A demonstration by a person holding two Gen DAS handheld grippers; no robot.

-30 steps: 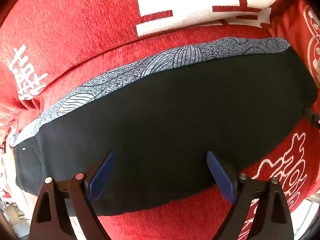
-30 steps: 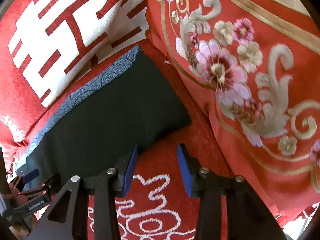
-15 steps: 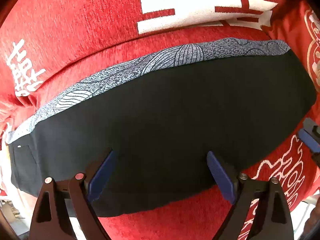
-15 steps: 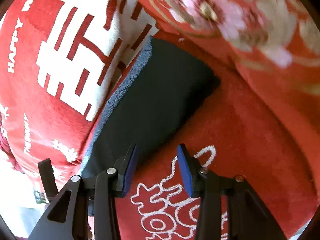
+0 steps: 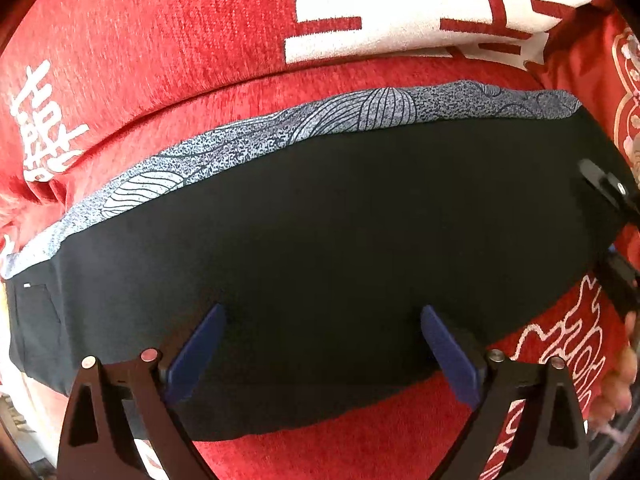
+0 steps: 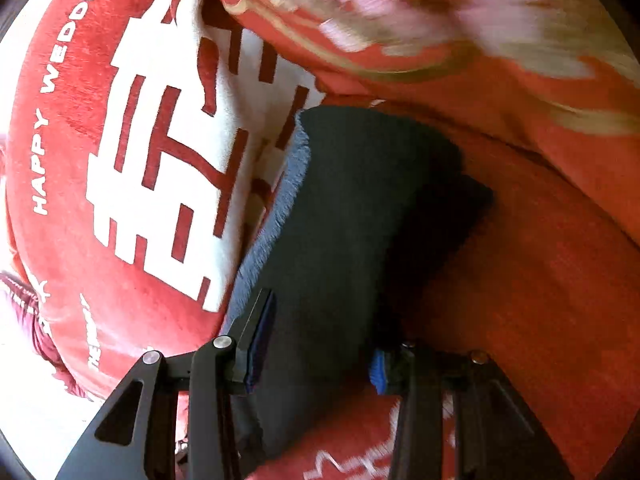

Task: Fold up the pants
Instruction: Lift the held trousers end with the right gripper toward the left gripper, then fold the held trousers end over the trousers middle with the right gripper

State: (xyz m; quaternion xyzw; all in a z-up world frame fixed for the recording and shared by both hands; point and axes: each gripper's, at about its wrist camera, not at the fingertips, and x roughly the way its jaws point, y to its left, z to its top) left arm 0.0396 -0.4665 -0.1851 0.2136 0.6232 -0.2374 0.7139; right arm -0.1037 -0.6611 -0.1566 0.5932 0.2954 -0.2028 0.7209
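Black pants (image 5: 320,220) with a grey patterned strip (image 5: 240,144) along the far edge lie folded lengthwise across a red sofa seat (image 5: 320,452). My left gripper (image 5: 322,320) points straight down over their near edge. Its jaws are opening wide and the pads touch nothing. In the right wrist view the pants (image 6: 352,220) run away from me. My right gripper (image 6: 320,354) straddles their near end. One finger lies over the cloth, the other sits at its edge, and the pads stand apart from it. The right gripper's fingers (image 5: 608,188) also show at the right edge of the left wrist view.
A red back cushion with a large white character (image 6: 160,160) rises behind the pants. A red floral pillow (image 6: 440,20), blurred, stands close to the pants' right end. A person's hand (image 5: 624,364) shows at the right edge of the left wrist view.
My right gripper has rolled and dropped from beside the pants onto their right end, which now lies between its fingers. The left gripper's fingers have spread slightly; it has stayed in place.
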